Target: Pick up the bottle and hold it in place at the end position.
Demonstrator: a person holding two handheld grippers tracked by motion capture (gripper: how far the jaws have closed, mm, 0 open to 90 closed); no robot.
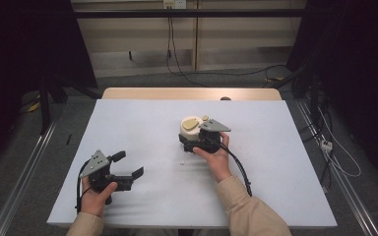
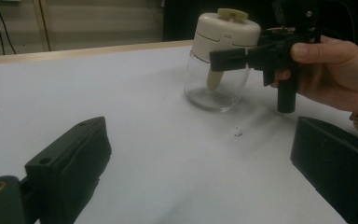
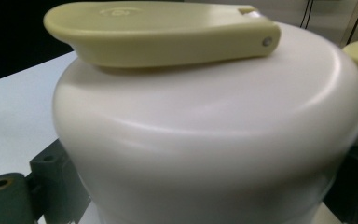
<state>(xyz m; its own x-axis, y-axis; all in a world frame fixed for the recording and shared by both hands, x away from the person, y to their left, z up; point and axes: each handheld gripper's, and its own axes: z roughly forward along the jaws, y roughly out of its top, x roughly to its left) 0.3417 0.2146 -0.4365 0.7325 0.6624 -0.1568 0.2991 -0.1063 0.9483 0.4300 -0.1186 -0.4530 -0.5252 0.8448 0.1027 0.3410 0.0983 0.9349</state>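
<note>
We see the desk (image 1: pixel 142 128) under its pale sheet, wood showing along the far edge. Right of its middle stands the jar (image 2: pixel 216 84), upright: clear glass below, a cream lid (image 3: pixel 205 140) above, a yellow-green lever (image 3: pixel 158 32) lying flat on top. Our right claw (image 1: pixel 193 142) pinches the lid from both sides. Our left claw (image 1: pixel 128 164), spread wide, hovers near the front left, well apart from the jar. A white crumb (image 2: pixel 238 132) lies just beside the jar.
</note>
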